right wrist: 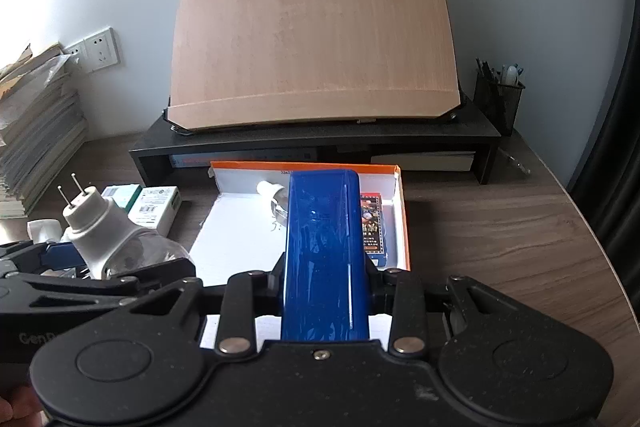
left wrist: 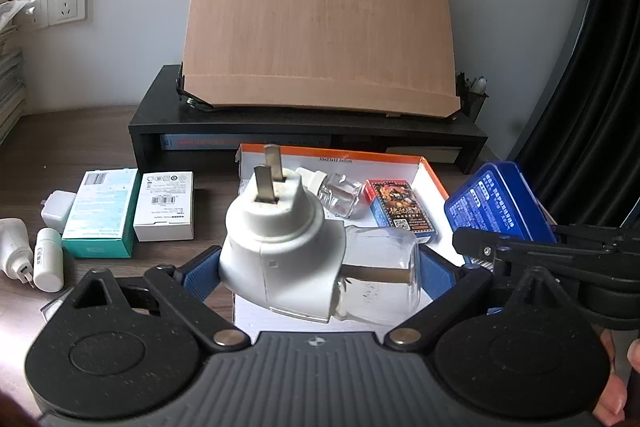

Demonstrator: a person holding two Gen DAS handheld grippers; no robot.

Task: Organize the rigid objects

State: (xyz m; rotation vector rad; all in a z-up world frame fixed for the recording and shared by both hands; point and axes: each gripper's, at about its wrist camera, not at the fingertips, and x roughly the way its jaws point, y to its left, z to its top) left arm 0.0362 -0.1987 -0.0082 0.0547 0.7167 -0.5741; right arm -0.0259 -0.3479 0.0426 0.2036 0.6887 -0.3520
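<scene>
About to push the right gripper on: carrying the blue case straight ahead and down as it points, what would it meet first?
Probably the orange-rimmed tray: the blue case in the right gripper points at the card deck lying there. Depth unclear.

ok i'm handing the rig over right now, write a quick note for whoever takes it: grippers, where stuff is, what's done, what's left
Left gripper: shut on the white plug-in vaporizer, prongs up, its clear bottle to the right, held over the near end of the orange-rimmed tray.
Right gripper: shut on the blue case, held over the same tray.
Already in the tray: a clear bottle and a card deck box.
Not yet placed: both held items.
On the desk left of the tray: teal box, white box, small white bottle, white adapter, another white plug unit.
</scene>
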